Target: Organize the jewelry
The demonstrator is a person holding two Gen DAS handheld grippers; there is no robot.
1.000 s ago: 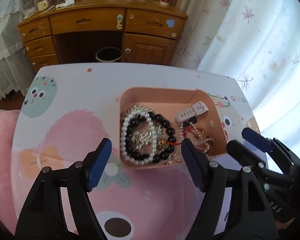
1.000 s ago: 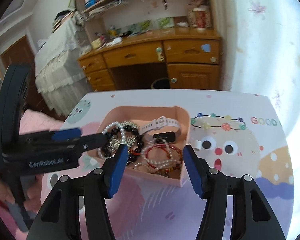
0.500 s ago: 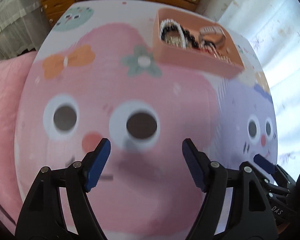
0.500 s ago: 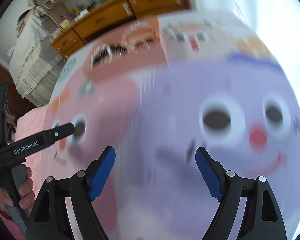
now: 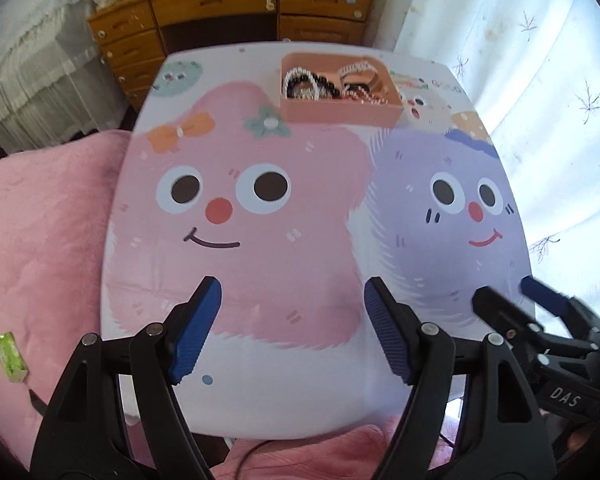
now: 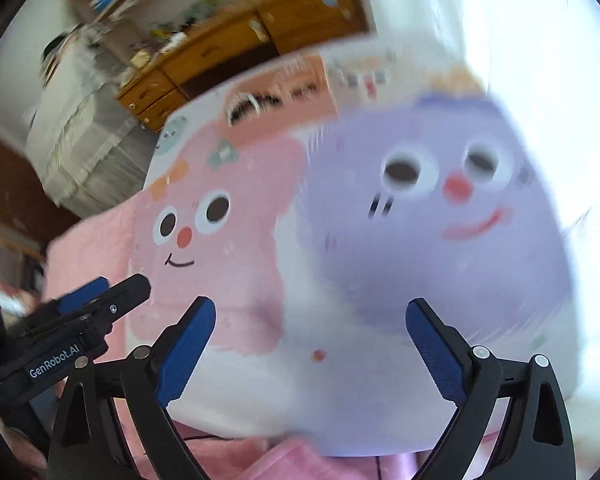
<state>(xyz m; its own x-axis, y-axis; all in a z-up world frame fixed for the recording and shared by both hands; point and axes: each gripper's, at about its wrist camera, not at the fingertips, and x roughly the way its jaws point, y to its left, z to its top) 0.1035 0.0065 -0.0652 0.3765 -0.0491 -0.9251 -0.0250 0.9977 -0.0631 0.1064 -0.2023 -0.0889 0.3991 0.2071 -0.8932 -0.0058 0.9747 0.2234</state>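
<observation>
A small square table (image 5: 236, 400) with rounded corners is seen, its smooth top printed with a fuzzy pink creature and a fuzzy lilac one, both with round eyes and curved smiles. At the far edge of the table a shallow peach tray (image 5: 340, 114) with plain, smooth walls is set; inside it a string of white pearls (image 5: 290, 80), a bracelet of glossy black beads (image 5: 326, 82) and other tangled pieces are heaped, too small to be told apart. The left claw (image 5: 292, 332) is held over the near edge of the table, its ribbed blue pads (image 5: 194, 332) spread apart with nothing between them, and the tray lies well beyond it, slightly right of its line. The right claw (image 6: 310, 350) is seen opening, its jaws wide and empty, over the near part of the lilac creature; in its blurred view the tray (image 6: 284, 96) lies far off, up and left. A quilted pink blanket (image 5: 40, 240) lies beside the table, and a wooden desk (image 5: 236, 4) with drawers stands behind.
</observation>
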